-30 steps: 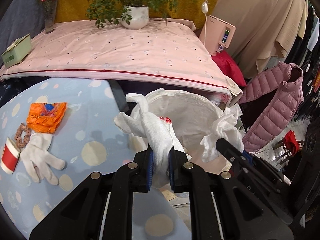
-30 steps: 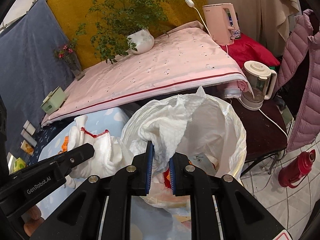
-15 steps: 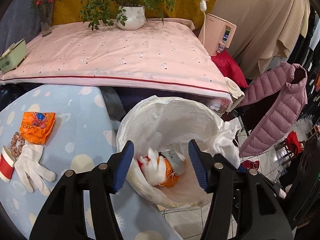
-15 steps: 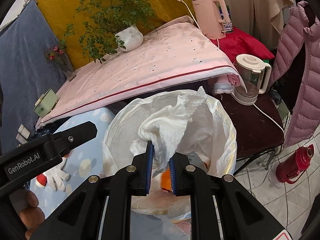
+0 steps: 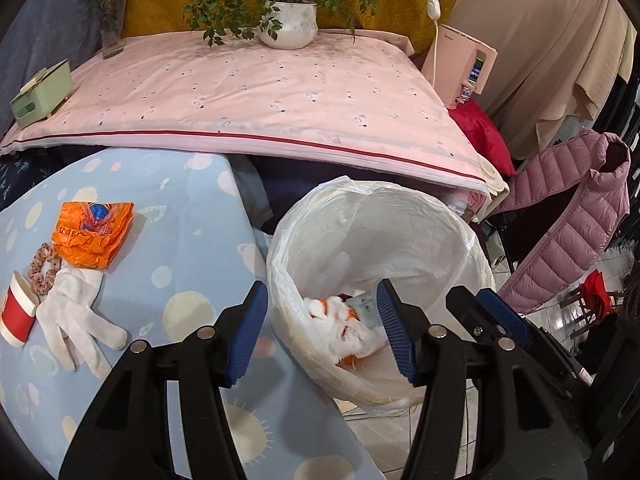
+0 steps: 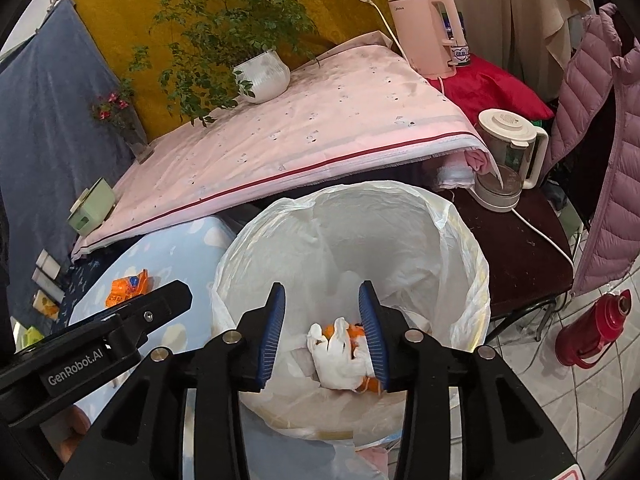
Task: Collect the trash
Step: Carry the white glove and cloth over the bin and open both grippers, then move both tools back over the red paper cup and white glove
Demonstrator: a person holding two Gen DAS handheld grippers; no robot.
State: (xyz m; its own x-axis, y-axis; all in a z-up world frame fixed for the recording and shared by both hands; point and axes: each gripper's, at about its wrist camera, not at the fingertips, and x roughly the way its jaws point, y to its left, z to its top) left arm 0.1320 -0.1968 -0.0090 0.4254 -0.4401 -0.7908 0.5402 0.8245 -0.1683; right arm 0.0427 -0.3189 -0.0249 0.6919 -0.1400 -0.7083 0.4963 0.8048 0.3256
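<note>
White tissue now lies in the bin bag; your right tool just opened, left tool gapes empty. Glove next.

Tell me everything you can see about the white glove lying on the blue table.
The white glove looks like a knitted cotton work glove, slightly wrinkled and empty. It lies flat on the blue table with its fingers spread toward the near edge and its cuff pointing toward the orange plastic bag, whose edge it meets. A brown scrunchie sits against its cuff side, and a red and white paper cup lies close beside it. No gripper touches it.
</note>
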